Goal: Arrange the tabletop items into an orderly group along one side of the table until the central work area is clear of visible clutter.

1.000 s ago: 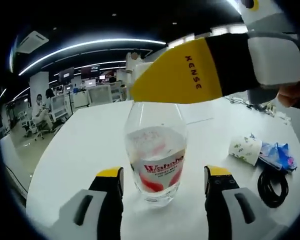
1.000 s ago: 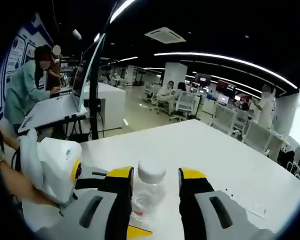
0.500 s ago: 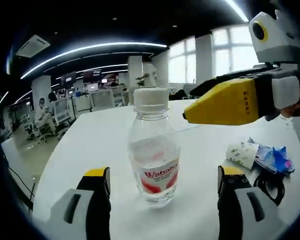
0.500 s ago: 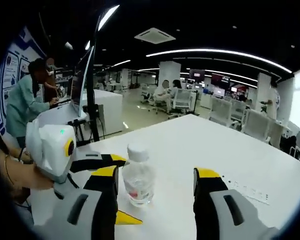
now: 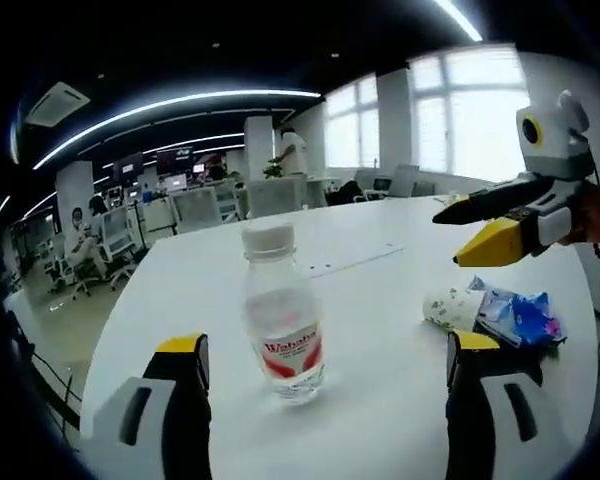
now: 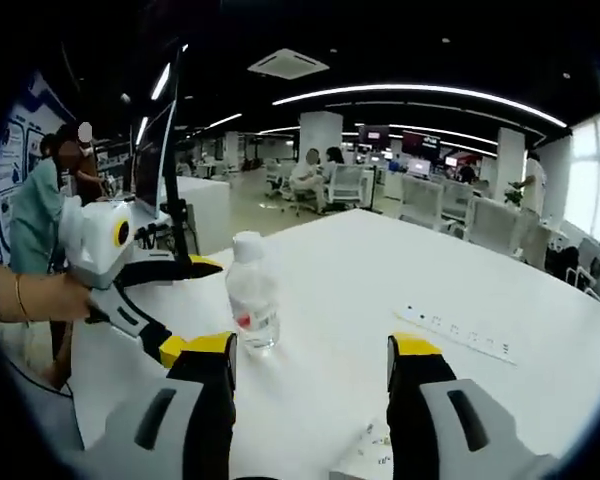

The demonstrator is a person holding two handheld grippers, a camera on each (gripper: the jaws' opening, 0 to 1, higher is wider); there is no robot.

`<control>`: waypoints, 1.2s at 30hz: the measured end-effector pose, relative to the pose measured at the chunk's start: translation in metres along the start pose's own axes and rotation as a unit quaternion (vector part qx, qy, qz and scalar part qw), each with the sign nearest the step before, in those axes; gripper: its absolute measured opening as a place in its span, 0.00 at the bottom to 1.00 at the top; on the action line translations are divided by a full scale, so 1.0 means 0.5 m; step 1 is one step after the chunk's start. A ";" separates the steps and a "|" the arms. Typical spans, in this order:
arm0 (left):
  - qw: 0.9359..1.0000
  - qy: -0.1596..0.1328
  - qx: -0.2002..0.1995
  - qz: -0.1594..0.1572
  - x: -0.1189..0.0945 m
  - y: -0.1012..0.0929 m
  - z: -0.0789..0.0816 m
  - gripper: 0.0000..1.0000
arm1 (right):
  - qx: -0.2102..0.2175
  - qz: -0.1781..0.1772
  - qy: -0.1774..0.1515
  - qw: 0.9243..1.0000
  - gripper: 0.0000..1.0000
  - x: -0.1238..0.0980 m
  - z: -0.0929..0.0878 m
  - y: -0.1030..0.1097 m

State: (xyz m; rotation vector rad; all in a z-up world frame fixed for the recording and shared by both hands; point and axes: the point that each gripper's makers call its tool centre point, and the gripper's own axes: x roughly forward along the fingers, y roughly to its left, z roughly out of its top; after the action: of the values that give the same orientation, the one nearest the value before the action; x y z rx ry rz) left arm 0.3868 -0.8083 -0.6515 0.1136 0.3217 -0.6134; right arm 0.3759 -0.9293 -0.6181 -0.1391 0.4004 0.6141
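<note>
Clear plastic water bottle [image 5: 282, 315] stands upright near the counter [image 5: 380, 300] edge, free of both my tongs. My left tongs [image 5: 325, 370] are spread wide and empty; my right tongs [image 6: 310, 375] likewise. Next, I judge, comes the tipped paper cup [image 5: 450, 308] and blue wrapper [image 5: 515, 318], to be set beside the bottle.
</note>
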 end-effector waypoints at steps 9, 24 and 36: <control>1.000 0.005 0.015 -0.006 -0.024 -0.028 0.007 0.96 | 0.060 -0.022 0.031 0.997 0.57 -0.035 -0.084 -0.039; 1.000 0.011 0.024 -0.016 -0.046 -0.059 -0.001 0.94 | 0.064 -0.034 0.059 0.996 0.55 -0.079 -0.163 -0.063; 0.999 0.022 0.015 -0.016 -0.074 -0.075 -0.027 0.92 | 0.041 -0.054 0.083 0.994 0.38 -0.096 -0.212 -0.088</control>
State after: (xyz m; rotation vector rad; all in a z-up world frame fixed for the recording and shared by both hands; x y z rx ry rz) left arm 0.3329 -0.8159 -0.6523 0.1523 0.3578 -0.6489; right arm 0.3316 -1.0164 -0.6953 -0.1325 0.5737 0.4795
